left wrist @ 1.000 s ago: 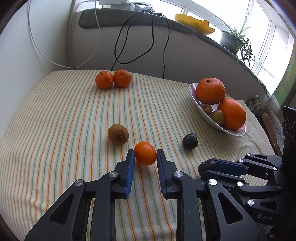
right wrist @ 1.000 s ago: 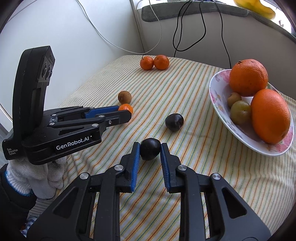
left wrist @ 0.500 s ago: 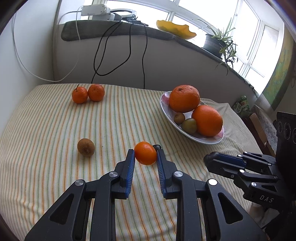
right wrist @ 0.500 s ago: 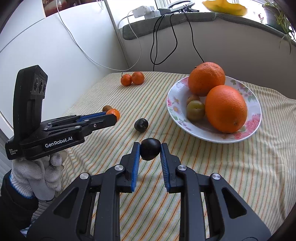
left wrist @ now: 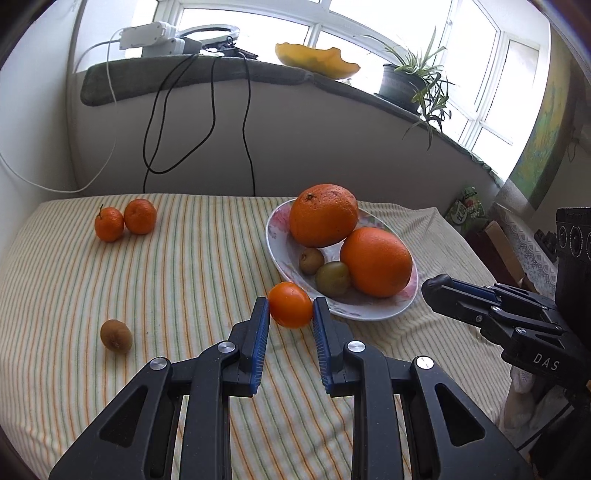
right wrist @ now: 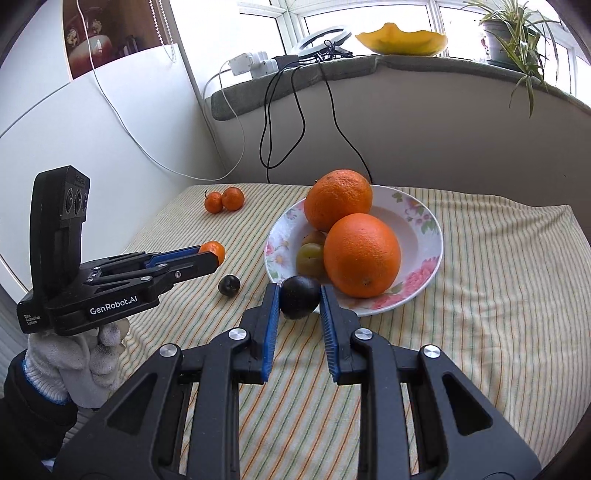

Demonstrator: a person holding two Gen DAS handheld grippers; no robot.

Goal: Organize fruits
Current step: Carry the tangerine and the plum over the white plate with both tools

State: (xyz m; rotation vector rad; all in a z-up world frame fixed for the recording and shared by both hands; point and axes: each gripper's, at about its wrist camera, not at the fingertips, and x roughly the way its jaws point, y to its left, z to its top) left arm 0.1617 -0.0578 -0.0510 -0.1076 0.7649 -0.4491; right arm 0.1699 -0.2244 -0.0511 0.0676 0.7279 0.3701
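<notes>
"GenRobot.AI" on left tongs (right wrist: pixel 212 254); "DAS" opposite

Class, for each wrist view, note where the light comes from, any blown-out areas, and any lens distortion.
Left wrist view: daylight through the window, panes blown out white; the sill's edge bows from fisheye distortion. Right wrist view: the same backlight; the big oranges cast soft shadow into the plate; dark vignette in the corners.

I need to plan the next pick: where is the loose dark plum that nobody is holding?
In the right wrist view, the loose dark plum lies on the striped cloth, left of the floral plate, just beyond the left gripper.
</notes>
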